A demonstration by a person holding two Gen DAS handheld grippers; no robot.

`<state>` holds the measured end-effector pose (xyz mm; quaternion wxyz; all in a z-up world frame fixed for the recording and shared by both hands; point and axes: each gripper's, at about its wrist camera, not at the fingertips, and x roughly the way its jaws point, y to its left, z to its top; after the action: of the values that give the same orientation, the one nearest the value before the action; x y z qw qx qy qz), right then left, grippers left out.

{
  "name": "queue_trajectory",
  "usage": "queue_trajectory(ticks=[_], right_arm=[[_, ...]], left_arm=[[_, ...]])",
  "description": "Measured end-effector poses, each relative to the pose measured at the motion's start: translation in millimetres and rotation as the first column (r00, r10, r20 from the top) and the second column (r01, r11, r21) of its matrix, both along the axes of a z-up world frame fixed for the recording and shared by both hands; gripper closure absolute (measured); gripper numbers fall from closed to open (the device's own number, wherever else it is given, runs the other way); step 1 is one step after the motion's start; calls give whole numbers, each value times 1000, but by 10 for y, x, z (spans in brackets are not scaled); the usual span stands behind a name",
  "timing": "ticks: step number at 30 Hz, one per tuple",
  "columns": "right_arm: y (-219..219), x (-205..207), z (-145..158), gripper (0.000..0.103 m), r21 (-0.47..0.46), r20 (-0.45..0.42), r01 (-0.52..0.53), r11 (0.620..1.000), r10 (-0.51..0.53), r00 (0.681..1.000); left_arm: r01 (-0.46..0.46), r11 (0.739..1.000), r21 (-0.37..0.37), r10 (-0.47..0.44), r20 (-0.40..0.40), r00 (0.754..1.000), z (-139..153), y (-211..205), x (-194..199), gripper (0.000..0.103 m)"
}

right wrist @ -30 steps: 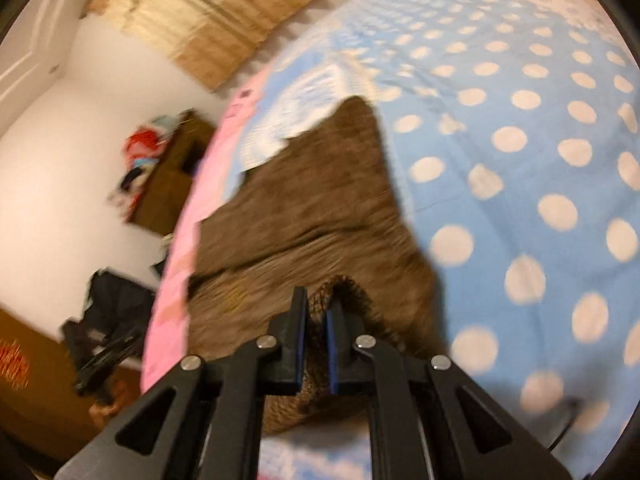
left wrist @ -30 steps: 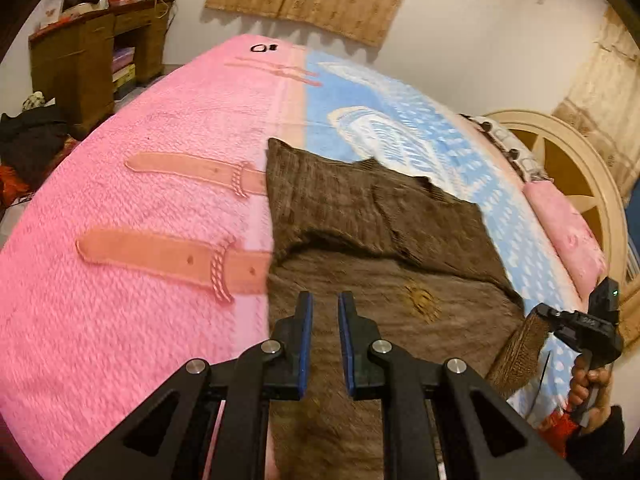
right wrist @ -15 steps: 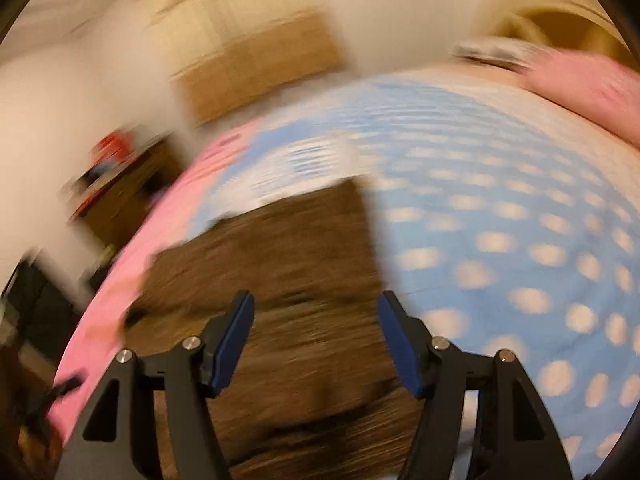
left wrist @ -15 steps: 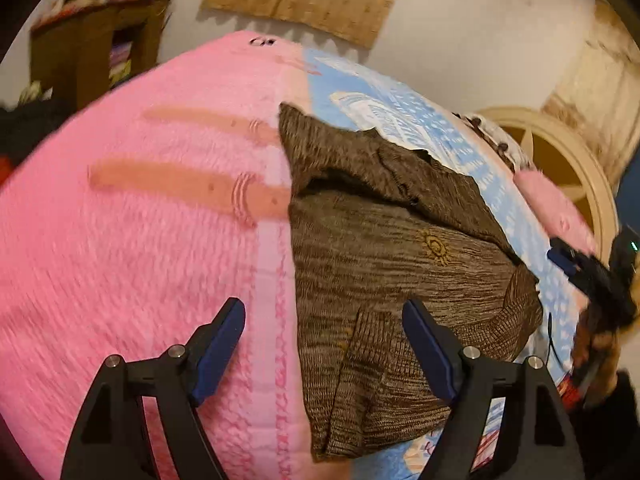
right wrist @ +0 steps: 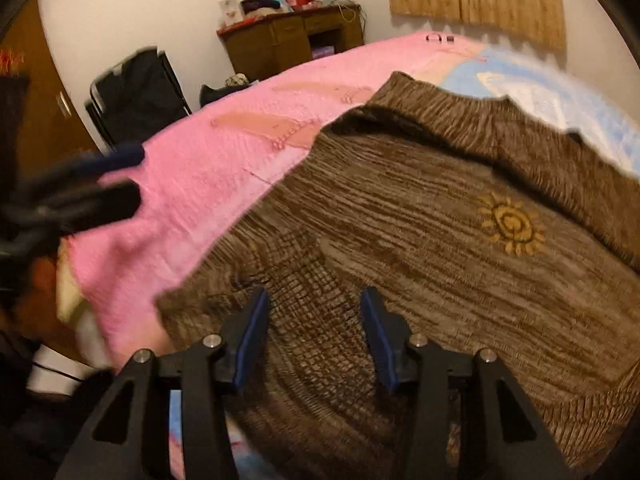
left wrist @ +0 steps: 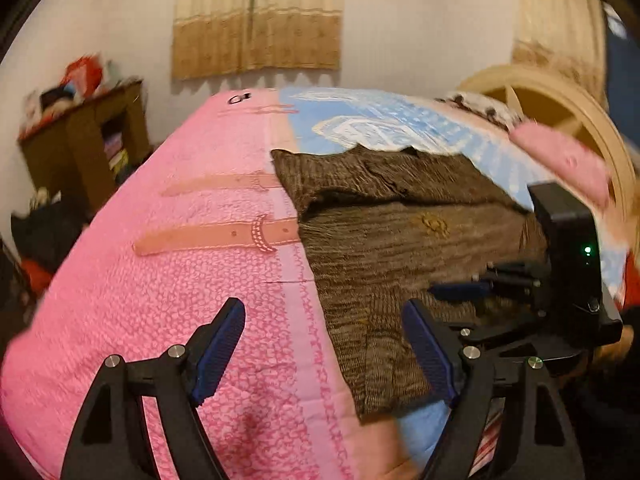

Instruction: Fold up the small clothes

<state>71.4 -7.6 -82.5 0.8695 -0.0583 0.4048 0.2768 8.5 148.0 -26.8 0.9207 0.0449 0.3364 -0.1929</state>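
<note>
The brown sweater (right wrist: 420, 240) lies half-folded; the right tool (right wrist: 314, 332) narrows over its near cuff, unpinched, while the left tool (left wrist: 324, 352) hovers spread beside it.

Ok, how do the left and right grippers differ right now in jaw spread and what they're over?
The left gripper stands with its jaws spread wide; the right gripper has a narrower gap and its jaws are closing. The left one hangs over the pink bedspread at the edge of the brown sweater; the right one sits over the sweater's ribbed hem, with knit showing between its jaws. Neither pinches any fabric, and both have blue pads.
</note>
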Motion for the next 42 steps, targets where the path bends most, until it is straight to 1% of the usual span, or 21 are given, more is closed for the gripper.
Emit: queue_trajectory(ticks=[1,2,3,6,10,12,15,18,21,22,24,27,28,29,30,32,35,37,38,41,42], right_arm=[[22,-60,3,53,-28,24,-7,1000,7,1000],[30,-103,7,68,-44,36,-17,999,19,999],[34,-138,15,89,-41,34,-45,998,46,998],[-33,-157,45,93,5,-6,-55,998,55,998],[-219,-250,245,93,110,66,-53,993,46,997],[-225,-278,307,93,128,97,-77,989,65,993],[-209,-268,403,93,118,127,-130,984,115,985],[-204,-257,502,93,130,150,-190,973,171,974],[-136,-255,569,93,122,172,-260,958,237,956],[-100,-261,571,93,105,183,-270,957,248,951],[-99,-267,575,93,86,191,-269,959,249,949],[-159,-197,563,93,133,170,-247,960,224,960],[-181,-181,557,93,149,163,-244,958,220,962],[-198,-171,553,93,162,163,-243,956,217,963],[-210,-180,564,93,168,163,-241,956,215,963],[-246,-201,583,93,183,164,-246,952,217,962],[-245,-255,624,93,172,183,-273,946,242,953],[-200,-258,621,92,117,202,-265,957,239,950],[-187,-243,615,92,95,210,-250,964,226,951],[-292,-162,607,90,151,188,-199,968,170,967],[-317,-149,600,90,154,183,-186,970,157,971]], left_arm=[[13,1000,9,-13,2,1000,-13,-19,-2,22],[33,999,5,-33,-3,999,-25,-36,0,22],[47,999,-4,-47,-8,999,-36,-52,-3,22],[112,992,-59,-114,-35,993,-48,-126,38,22],[213,973,-85,-217,-47,975,-60,-270,37,22],[281,955,-99,-287,-57,956,-73,-338,73,22],[373,920,-119,-383,-66,922,-104,-412,163,22],[441,873,-207,-469,-115,876,-164,-455,320,22],[457,849,-265,-505,-151,850,-208,-509,436,22],[459,847,-270,-508,-152,848,-210,-514,447,22],[451,854,-260,-496,-148,855,-225,-556,464,22],[457,853,-252,-496,-119,860,-205,-558,400,22],[470,848,-247,-504,-99,858,-191,-571,341,26],[477,844,-245,-509,-88,856,-173,-572,292,34],[480,842,-245,-512,-84,855,-167,-569,277,36],[493,830,-261,-526,-74,847,-126,-569,228,36],[506,825,-252,-535,-58,843,-56,-562,202,37],[499,831,-246,-523,-42,851,0,-537,203,37],[484,840,-245,-507,-36,861,27,-509,212,37],[418,868,-269,-444,-43,895,21,-412,274,37],[407,870,-279,-436,-48,899,1,-389,292,37]])
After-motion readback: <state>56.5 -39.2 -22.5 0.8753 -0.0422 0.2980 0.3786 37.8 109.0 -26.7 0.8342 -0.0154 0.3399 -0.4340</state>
